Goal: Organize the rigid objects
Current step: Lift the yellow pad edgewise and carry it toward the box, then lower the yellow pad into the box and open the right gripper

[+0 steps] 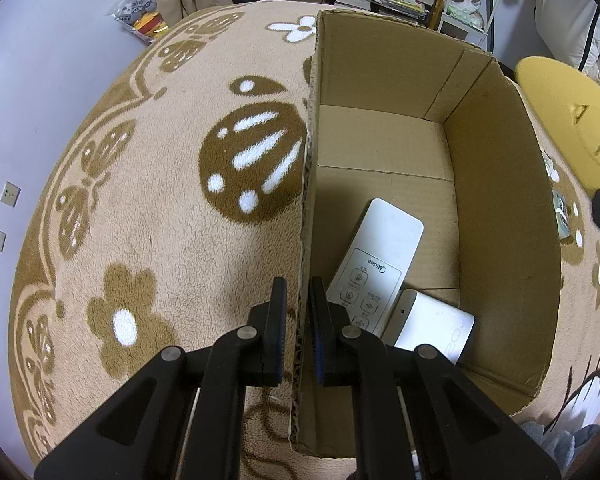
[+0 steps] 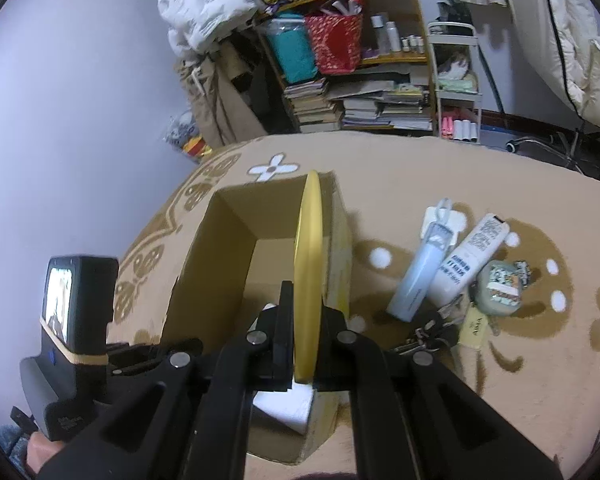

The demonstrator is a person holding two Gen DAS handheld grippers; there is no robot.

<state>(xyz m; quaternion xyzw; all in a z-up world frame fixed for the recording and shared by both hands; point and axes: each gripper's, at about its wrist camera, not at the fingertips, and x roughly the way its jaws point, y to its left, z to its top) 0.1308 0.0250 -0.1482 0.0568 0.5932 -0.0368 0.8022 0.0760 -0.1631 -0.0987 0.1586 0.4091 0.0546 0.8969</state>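
Observation:
An open cardboard box [image 1: 380, 140] stands on a patterned rug. My left gripper [image 1: 299, 284] is shut on the box's left wall, one finger outside and one inside. A white remote [image 1: 384, 240] and a white flat charger [image 1: 432, 332] lie in the box. My right gripper [image 2: 308, 300] is shut on a yellow plate [image 2: 310, 232], held edge-on over the box [image 2: 220, 264]. That plate [image 1: 568, 112] also shows at the right of the left wrist view, beyond the box's right wall.
On the rug right of the box lie a pale blue tube [image 2: 416, 276], a second white remote [image 2: 468, 260], a round printed case [image 2: 498, 290], keys [image 2: 424, 338] and a white adapter [image 2: 446, 218]. Cluttered shelves [image 2: 360, 80] stand behind the rug.

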